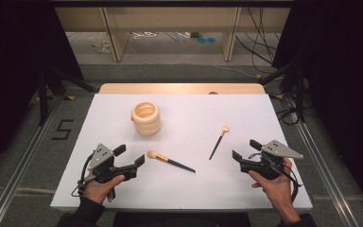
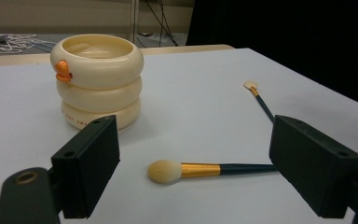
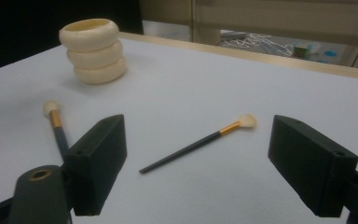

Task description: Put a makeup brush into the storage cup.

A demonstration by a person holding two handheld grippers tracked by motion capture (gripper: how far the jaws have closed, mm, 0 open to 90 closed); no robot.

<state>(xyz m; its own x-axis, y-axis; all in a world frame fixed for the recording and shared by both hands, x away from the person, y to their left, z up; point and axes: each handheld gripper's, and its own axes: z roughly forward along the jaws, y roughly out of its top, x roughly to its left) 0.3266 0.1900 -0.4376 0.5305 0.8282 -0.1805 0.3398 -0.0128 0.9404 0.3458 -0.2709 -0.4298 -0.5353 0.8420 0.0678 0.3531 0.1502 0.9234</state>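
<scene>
A cream holder (image 1: 146,119) shaped like three stacked rings stands upright at the table's back left; an orange beak-like knob shows on it in the left gripper view (image 2: 97,79). A thick brush (image 1: 170,161) with a gold band and dark handle lies at the front middle, its bristles toward my left gripper (image 1: 131,157), which is open and empty just left of it. A thin brush (image 1: 219,142) lies to the right of centre, tip pointing away. My right gripper (image 1: 246,150) is open and empty right of the thin brush (image 3: 200,143). Both brushes (image 2: 205,170) lie flat.
The white table top (image 1: 189,113) has a wooden strip along its far edge. Beyond it are wooden legs and loose cables on the floor. A metal rail runs along each side of the table, and dark curtains hang on both sides.
</scene>
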